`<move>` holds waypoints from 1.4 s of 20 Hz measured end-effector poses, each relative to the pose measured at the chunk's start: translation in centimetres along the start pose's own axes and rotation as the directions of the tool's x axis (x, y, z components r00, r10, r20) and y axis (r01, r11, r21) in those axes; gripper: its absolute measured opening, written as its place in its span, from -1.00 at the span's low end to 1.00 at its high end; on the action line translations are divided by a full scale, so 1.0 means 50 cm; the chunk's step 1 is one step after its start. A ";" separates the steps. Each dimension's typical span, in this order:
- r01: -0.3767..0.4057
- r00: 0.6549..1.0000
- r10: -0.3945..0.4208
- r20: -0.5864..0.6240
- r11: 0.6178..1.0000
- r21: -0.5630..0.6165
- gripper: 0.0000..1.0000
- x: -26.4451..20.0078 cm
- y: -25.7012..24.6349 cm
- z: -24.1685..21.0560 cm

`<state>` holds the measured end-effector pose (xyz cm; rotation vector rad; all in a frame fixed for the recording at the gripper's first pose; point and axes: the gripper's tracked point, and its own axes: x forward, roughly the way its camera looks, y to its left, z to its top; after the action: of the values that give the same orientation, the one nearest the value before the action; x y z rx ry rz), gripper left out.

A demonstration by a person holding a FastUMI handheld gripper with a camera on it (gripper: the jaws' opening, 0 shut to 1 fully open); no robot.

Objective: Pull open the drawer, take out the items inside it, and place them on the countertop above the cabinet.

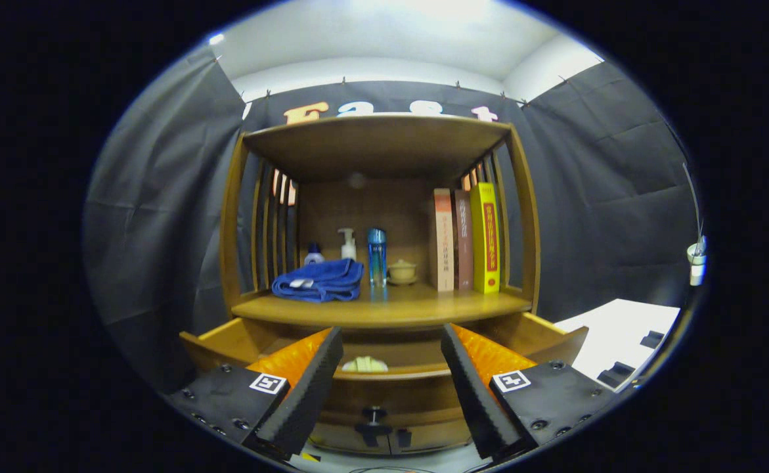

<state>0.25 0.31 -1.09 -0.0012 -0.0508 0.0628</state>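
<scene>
Wood: I face a brown cabinet point(522, 217) with one open shelf and a pulled-out drawer point(384, 387) beneath it.
Slats: the cabinet's left side is upright wooden bars, with dark cloth behind them.
Towel: a folded blue towel point(320, 280) lies on the left of the countertop point(417, 307).
Bottles: behind the towel I see a small bottle with a dark cap point(314, 253), then a white pump bottle point(347, 244), then a taller blue bottle point(376, 256) just right of the towel.
Cup: a small pale lidded cup point(402, 270) sits beside the blue bottle.
Books: three books stand upright at the right end, pale point(443, 240), brown point(463, 240) and yellow point(486, 238), touching each other.
Drawer: it is open toward me, and a pale, ribbed item point(365, 364) lies inside near its front wall. I cannot tell what the item is.
Knob: a dark knob point(373, 415) sits on the drawer front, low between my fingers.
Claw: my gripper point(391, 345) is spread wide and grips nothing; the left finger point(315, 378) and right finger point(466, 378) flank the drawer's middle, and the pale item lies between them, apart from both.
Table: a white surface point(614, 341) with dark blocks lies off to the right of the cabinet.
</scene>
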 end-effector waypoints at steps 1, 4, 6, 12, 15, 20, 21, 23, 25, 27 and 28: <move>0.013 1.000 -0.013 0.010 1.000 0.000 0.96 0.025 -0.007 0.035; -0.036 0.999 0.036 -0.002 0.999 -0.006 0.93 0.102 0.020 0.107; -0.142 0.989 0.139 -0.053 0.989 -0.050 0.92 0.138 0.065 0.118; -0.148 0.963 0.136 -0.235 0.988 -0.034 0.97 0.220 0.081 0.033; -0.155 0.926 0.129 -0.355 0.987 -0.043 0.97 0.248 0.098 -0.052; -0.185 0.824 0.151 -0.546 0.983 -0.008 0.98 0.269 0.138 -0.214; -0.186 0.797 0.144 -0.586 0.983 -0.012 0.98 0.272 0.140 -0.249; -0.196 0.737 0.137 -0.662 0.980 -0.016 0.98 0.274 0.146 -0.325; -0.223 0.679 0.145 -0.720 0.975 -0.014 0.97 0.254 0.150 -0.382; -0.249 0.623 0.133 -0.771 0.968 -0.035 0.94 0.238 0.146 -0.429; -0.254 0.603 0.124 -0.788 0.966 -0.042 0.93 0.235 0.143 -0.446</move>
<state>12.65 8.20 -22.76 -0.1900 0.8431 0.2729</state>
